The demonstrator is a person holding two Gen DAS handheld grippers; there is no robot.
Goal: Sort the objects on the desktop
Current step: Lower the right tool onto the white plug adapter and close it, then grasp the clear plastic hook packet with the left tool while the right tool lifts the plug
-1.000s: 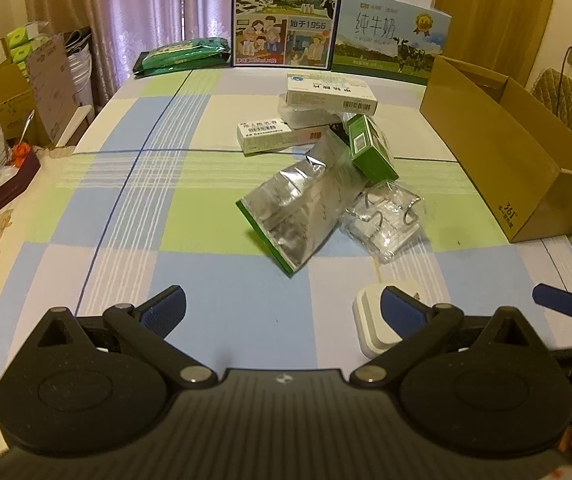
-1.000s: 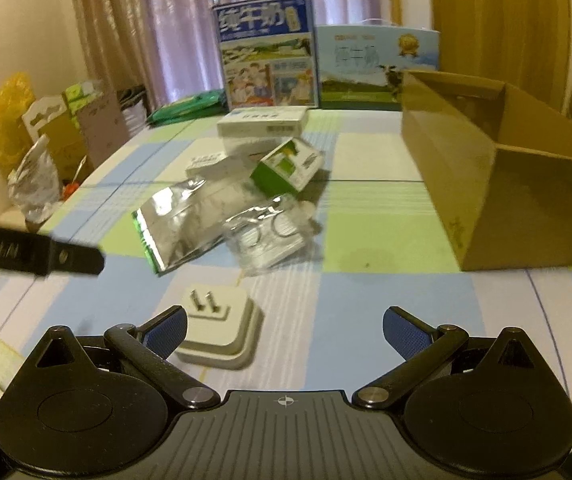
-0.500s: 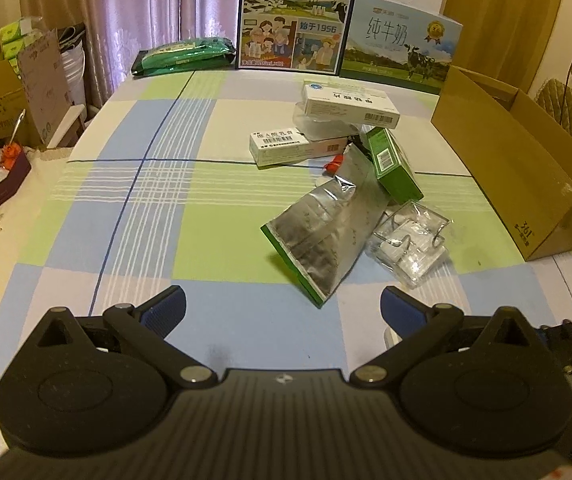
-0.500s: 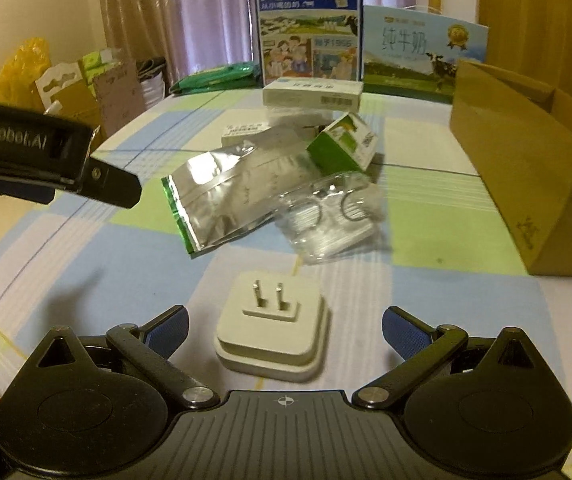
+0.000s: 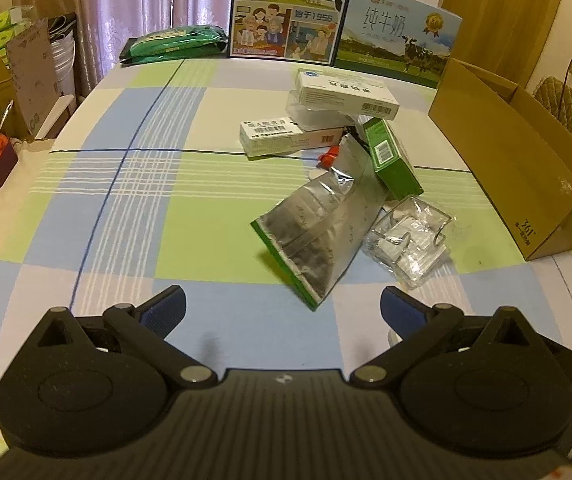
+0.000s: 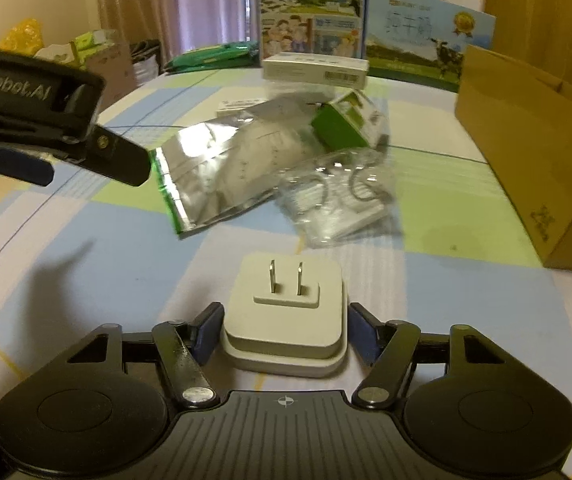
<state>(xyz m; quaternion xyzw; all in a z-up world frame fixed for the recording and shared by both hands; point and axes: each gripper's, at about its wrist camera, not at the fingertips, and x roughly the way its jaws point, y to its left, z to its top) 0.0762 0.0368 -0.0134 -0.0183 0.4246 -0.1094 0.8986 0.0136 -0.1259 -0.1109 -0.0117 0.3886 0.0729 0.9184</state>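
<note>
White plug adapter point(image 6: 284, 316) — lay prongs-up on the checked cloth of the counter point(image 6: 86, 280), near its front edge. Right tongs point(image 6: 284, 334) had narrowed from a wide spread half a second earlier; their blue pads point(image 6: 206, 332) now stood against the adapter's two sides, pinching it. A second back the adapter had sat off to the left of those tongs; it was now centred between them.

Left tongs point(image 5: 282, 308) — spread wide, holding nothing, above bare blue cloth. They had drawn nearer the pile, and the adapter, seen by their right finger a second earlier, was now almost wholly hidden behind it.

Silver foil pouch point(image 5: 322, 228) — unmoved, leaning against the green carton point(image 5: 392, 160), with the clear plastic packet point(image 5: 410, 240) just beside its right edge.

White medicine boxes point(image 5: 346, 92) — stacked behind the pouch, as before.

Brown cardboard box point(image 5: 526, 184) — open, at the counter's right side, well apart from the adapter.
</note>
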